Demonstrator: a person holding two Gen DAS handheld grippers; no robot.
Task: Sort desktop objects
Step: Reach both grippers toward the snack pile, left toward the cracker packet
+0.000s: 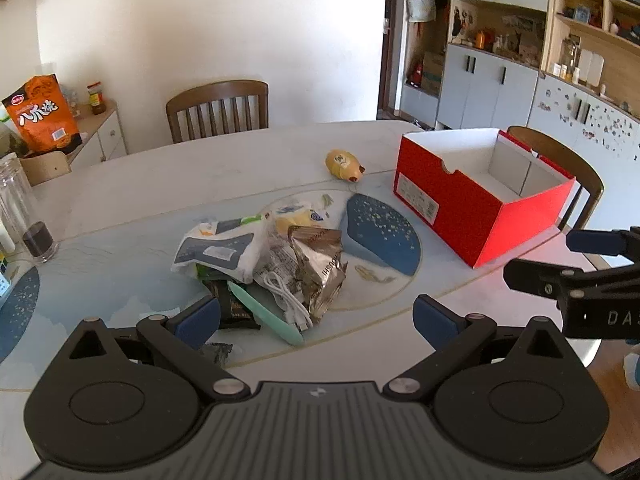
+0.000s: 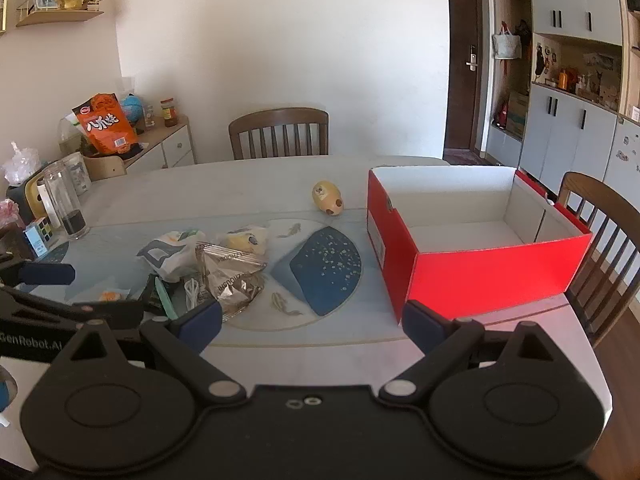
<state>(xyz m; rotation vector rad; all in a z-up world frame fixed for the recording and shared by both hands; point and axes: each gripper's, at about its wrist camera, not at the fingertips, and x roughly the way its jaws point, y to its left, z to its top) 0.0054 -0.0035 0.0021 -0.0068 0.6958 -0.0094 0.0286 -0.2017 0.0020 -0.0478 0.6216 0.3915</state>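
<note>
Both grippers, left gripper (image 1: 316, 320) and right gripper (image 2: 312, 326), hover with fingers released. A "CHIOUSHI" foil packet (image 1: 320, 268) lies just beyond the left fingers; the red box (image 2: 472, 240) beyond the right fingers holds nothing visible.

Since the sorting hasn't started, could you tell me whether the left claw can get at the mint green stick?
Probably yes: the left claw is open, and the mint green stick lies atop the pile's near edge, uncovered.
</note>
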